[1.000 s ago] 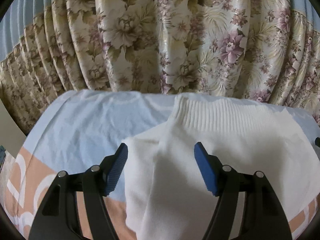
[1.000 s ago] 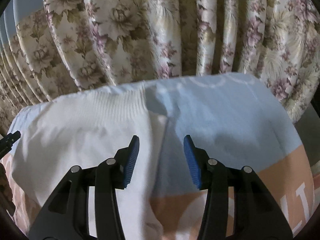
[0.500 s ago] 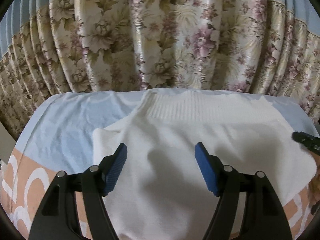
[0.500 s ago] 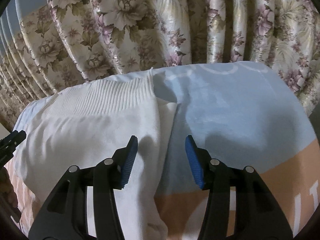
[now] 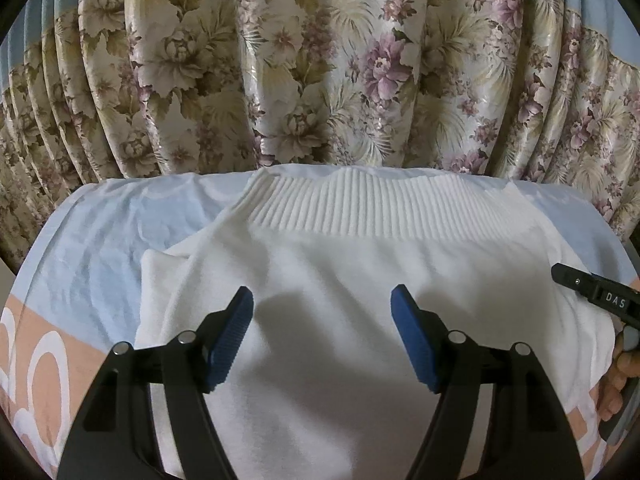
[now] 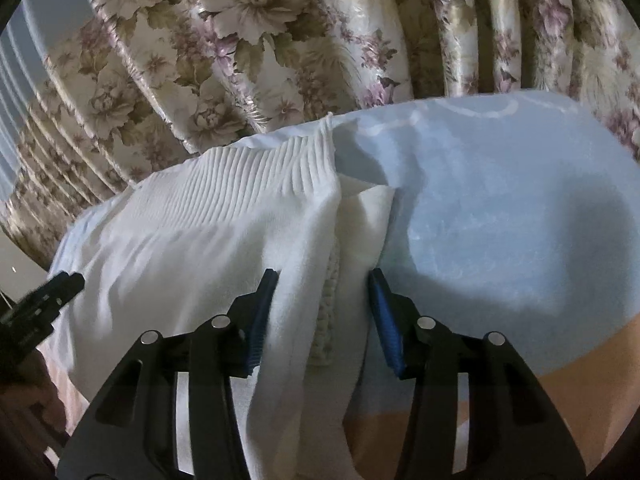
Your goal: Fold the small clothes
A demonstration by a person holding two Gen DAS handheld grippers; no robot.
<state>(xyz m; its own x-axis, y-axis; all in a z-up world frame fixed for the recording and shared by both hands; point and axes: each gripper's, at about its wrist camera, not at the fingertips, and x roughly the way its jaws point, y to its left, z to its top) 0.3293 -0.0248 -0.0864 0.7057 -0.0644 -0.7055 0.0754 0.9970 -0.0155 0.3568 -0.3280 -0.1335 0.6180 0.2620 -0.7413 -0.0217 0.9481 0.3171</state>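
Observation:
A white knitted garment [image 5: 360, 272] with a ribbed band [image 5: 360, 208] at its far edge lies flat on a light blue and peach sheet [image 5: 100, 240]. My left gripper [image 5: 322, 316] hovers open over the garment's middle, nothing between its blue pads. In the right wrist view the garment [image 6: 180, 240] fills the left half, with a folded layer along its right edge [image 6: 368, 220]. My right gripper [image 6: 324, 288] stands open astride that right edge, the cloth lying between its jaws. The right gripper's tip also shows at the left wrist view's right margin [image 5: 592, 292], held by a hand.
A floral curtain [image 5: 320, 72] hangs right behind the far edge of the sheet. Bare blue sheet [image 6: 500, 220] spreads to the right of the garment. The left gripper's tip [image 6: 44, 296] pokes in at the right wrist view's left side.
The left gripper has shifted right from the garment's left edge to over its middle. The right gripper has moved left and closer, so the garment's right edge now lies between its jaws.

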